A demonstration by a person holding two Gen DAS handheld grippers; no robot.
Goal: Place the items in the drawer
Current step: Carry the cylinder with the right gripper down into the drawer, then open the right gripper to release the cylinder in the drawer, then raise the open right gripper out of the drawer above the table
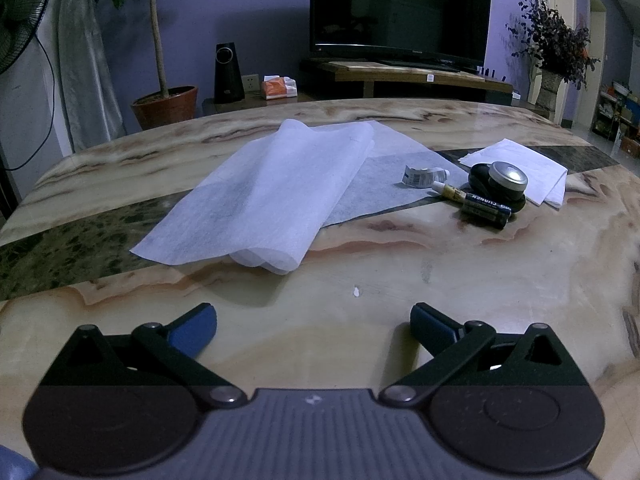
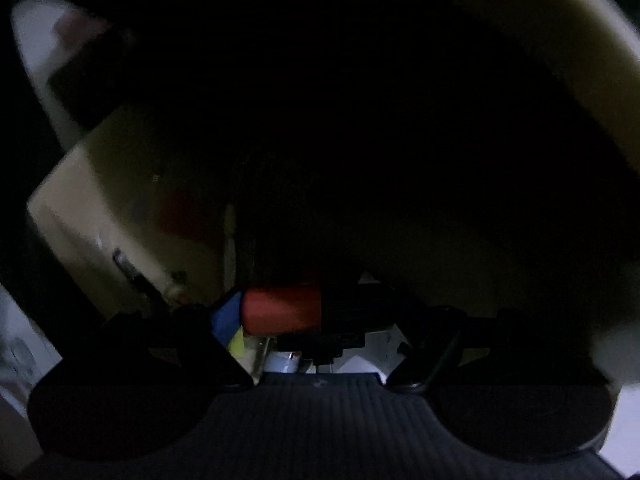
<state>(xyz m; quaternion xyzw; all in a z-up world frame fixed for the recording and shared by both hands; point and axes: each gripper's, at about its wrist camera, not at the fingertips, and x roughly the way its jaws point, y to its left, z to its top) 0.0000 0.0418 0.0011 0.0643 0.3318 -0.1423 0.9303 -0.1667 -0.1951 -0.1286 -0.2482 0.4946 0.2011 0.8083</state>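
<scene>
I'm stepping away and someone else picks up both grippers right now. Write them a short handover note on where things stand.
Left gripper: open, empty, low over the marble table.
Right gripper: closed across a red-and-black cylindrical item, pointing down into a dark space beside a cream panel; too dark to say whether that is the drawer.
On the table: round tin on a black case, two dark batteries, small tube, crumpled tube, white sheets, folded tissue.
Done: one item picked up.
Left: release it, then fetch the remaining small things.
</scene>
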